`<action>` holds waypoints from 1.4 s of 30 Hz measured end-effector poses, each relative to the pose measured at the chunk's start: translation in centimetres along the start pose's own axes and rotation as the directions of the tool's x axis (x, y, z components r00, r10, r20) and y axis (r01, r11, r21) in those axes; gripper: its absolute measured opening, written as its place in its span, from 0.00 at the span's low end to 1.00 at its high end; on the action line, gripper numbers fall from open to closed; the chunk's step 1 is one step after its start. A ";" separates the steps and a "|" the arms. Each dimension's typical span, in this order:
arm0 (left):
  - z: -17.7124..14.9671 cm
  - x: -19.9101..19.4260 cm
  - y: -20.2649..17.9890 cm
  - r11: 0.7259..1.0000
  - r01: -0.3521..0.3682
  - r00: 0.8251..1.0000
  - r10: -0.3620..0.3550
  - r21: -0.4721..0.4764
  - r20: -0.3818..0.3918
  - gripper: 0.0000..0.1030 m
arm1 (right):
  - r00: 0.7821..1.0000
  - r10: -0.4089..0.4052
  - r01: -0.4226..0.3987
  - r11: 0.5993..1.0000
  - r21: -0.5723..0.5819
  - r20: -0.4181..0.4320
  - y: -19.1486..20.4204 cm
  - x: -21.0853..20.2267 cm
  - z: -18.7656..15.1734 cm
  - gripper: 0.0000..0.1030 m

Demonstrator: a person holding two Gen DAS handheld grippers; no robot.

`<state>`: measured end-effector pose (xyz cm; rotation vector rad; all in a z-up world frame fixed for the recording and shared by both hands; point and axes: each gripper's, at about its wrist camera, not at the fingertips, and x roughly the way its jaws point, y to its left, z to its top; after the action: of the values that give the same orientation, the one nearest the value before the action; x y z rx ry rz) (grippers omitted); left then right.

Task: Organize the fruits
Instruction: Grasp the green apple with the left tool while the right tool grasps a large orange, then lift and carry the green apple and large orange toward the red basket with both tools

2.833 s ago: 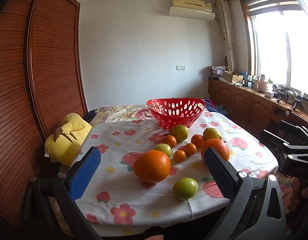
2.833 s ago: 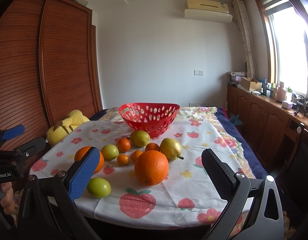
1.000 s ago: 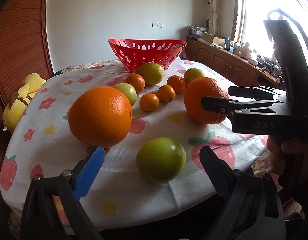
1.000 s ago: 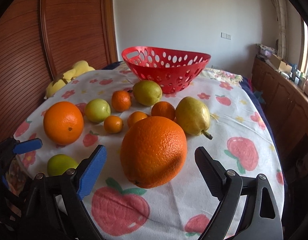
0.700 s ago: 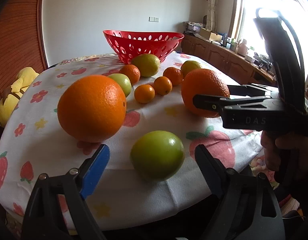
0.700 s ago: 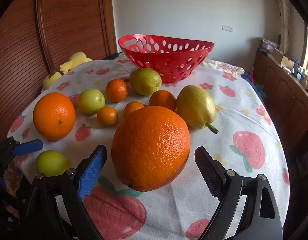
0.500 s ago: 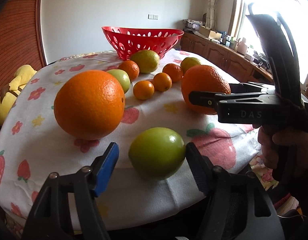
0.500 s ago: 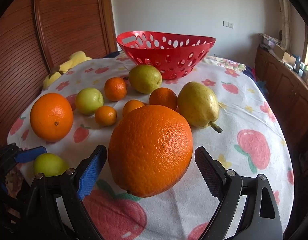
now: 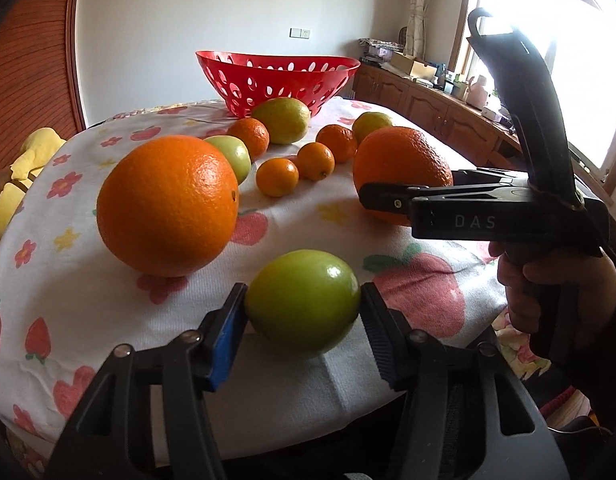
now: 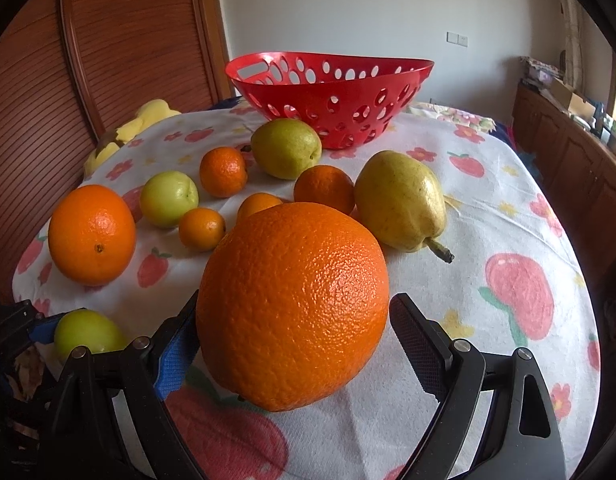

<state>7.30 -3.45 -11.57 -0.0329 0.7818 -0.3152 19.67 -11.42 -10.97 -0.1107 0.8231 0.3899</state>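
Between closing left gripper pads — green fruit.

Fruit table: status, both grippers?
Left gripper closing onto green fruit. Right gripper closing around big orange, gap remains. Red basket unobstructed.

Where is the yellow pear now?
In the right wrist view, the pear lies right of centre on the tablecloth, beside a small orange, before the red basket.

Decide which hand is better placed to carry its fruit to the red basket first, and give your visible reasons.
Left, probably. The left gripper is closing with both pads at the green fruit. The right gripper straddles the big orange, a gap still showing at one pad.
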 end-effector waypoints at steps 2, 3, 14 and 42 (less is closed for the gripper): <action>0.0 0.2 0.0 1.000 0.003 1.000 -0.003 0.002 -0.003 0.54 | 1.000 0.014 -0.014 1.000 0.003 0.000 0.0 0.1 -0.1 0.82; 0.0 0.2 -0.1 1.000 0.003 1.000 -0.003 0.003 -0.004 0.54 | 1.000 0.012 -0.012 1.000 0.001 0.002 0.1 0.1 -0.1 0.82; 0.0 -0.1 -0.3 1.000 0.005 1.000 -0.005 0.009 0.005 0.52 | 0.999 0.031 -0.032 0.999 0.019 0.035 -0.2 -0.5 -0.8 0.81; 4.3 -5.1 1.1 1.000 0.002 0.990 -0.003 0.009 0.144 0.52 | 0.995 0.086 -0.090 0.994 0.059 0.058 -1.3 -2.2 -1.6 0.80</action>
<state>7.20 -1.31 -5.15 -0.0483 0.6370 -0.3149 17.70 -13.69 -10.51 -0.0064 0.7862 0.4485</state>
